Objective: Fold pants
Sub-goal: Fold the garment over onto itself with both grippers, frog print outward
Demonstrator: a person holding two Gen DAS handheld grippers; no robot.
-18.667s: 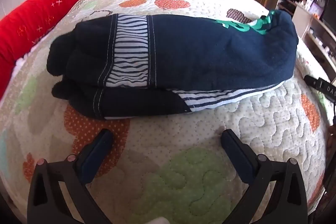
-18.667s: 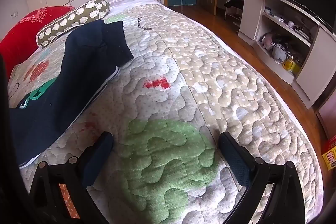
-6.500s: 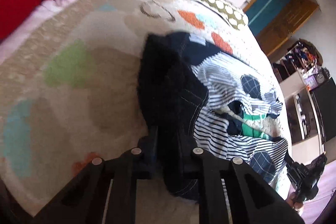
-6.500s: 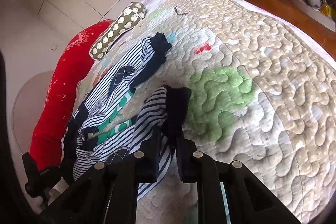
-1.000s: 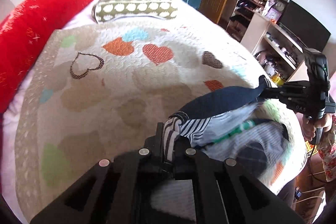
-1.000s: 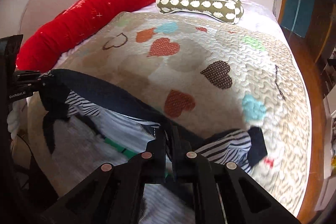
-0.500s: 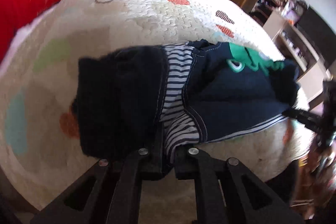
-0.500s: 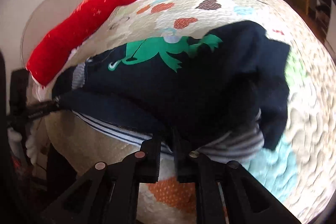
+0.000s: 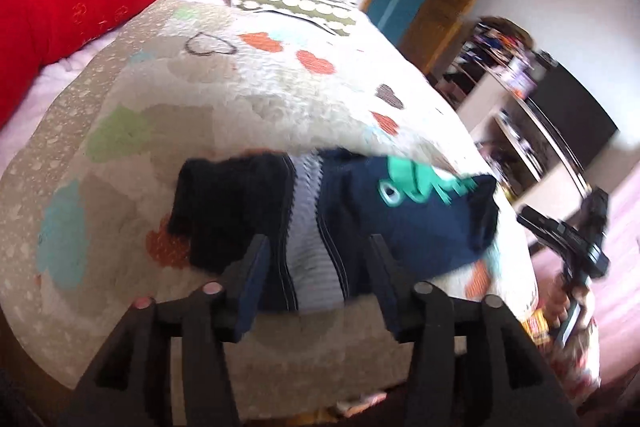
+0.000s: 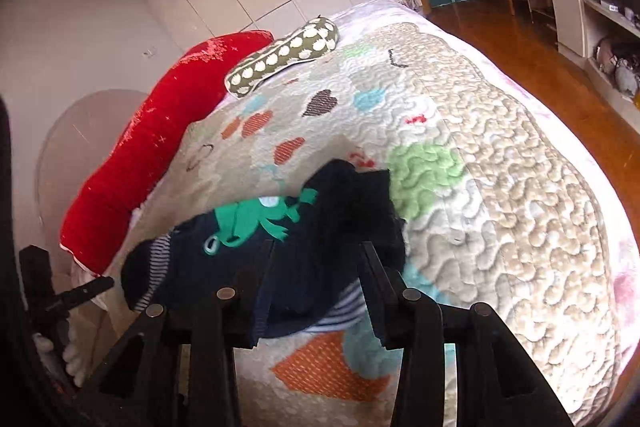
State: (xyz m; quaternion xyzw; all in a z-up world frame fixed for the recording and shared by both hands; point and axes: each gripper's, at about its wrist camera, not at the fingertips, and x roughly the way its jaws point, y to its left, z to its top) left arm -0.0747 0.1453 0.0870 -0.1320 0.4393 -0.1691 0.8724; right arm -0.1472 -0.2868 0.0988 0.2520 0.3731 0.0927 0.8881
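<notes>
Releasing stage, by the look of it: pants (image 9: 360,223) lie folded in a compact navy bundle on bed quilt (image 9: 248,99), lower centre of both views, near bed's front edge.

- Left gripper (image 9: 316,251): fingers spread wide, nothing clamped; striped panel and navy cuff end of bundle sit between and just beyond the tips. Contact w/ cloth: cannot tell, frame blurred.
- Right gripper (image 10: 316,259): fingers likewise apart, holding nothing; green frog print (image 10: 256,219) just beyond tips, left of centre.
- Doing it well (judgement): back both tools straight off along own axis, low and slow, so tips don't snag top layer and drag fold open. Check striped lining peeking at lower edge, right view; tuck if it spoils the fold. Next fold, if wanted: pinch both ends evenly, keep edges matched.
- Pose: both tools angled down onto bundle from front of bed, one at each end. Right tool and holding hand (image 9: 568,303) visible at right edge of left view; left tool at lower left of right view.
- Backdrop: red bolster (image 10: 160,147), spotted pillow (image 10: 280,55), upper left.
</notes>
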